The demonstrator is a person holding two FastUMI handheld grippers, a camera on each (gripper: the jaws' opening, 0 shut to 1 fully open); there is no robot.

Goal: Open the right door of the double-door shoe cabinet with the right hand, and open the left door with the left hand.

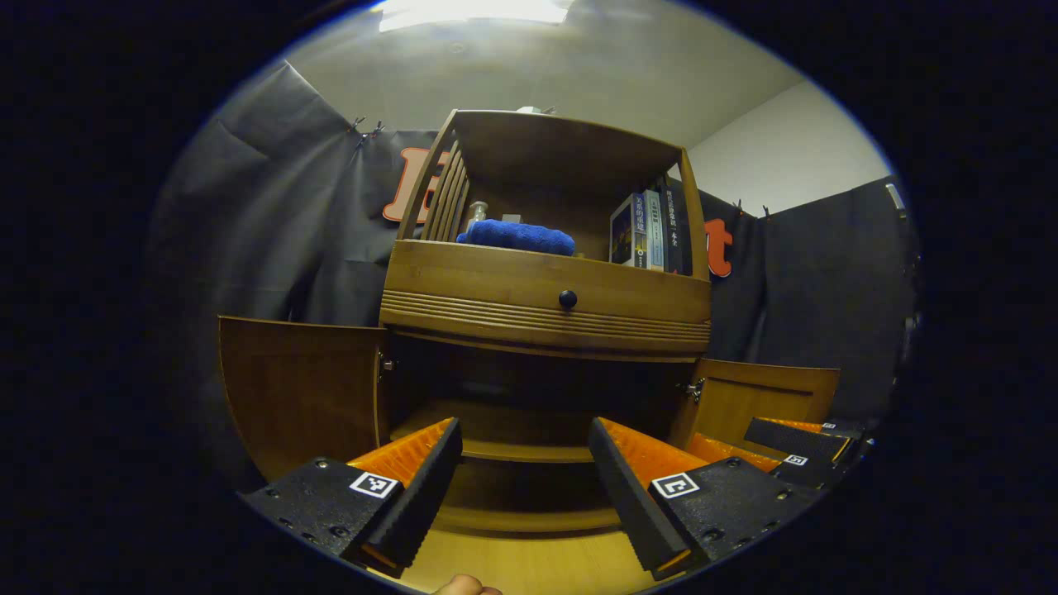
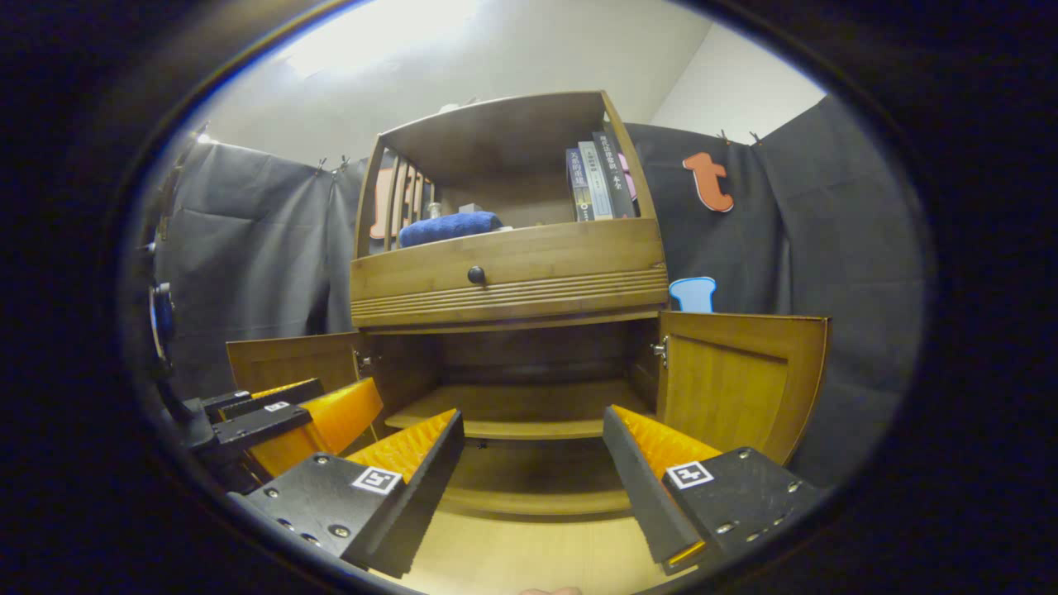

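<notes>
Both doors of the shoe cabinet (image 2: 508, 330) stand open, and my two tools hang in front of it.

My left tool (image 1: 522, 487) is spread wide and holds nothing; my right tool (image 2: 533, 487) is spread wide too, also with nothing. The left door (image 1: 302, 388) is swung out to the left side, the right door (image 2: 736, 384) to the right side. Above them are a drawer (image 2: 508, 273), a blue towel (image 1: 517, 236) and some books (image 2: 599, 173).
</notes>
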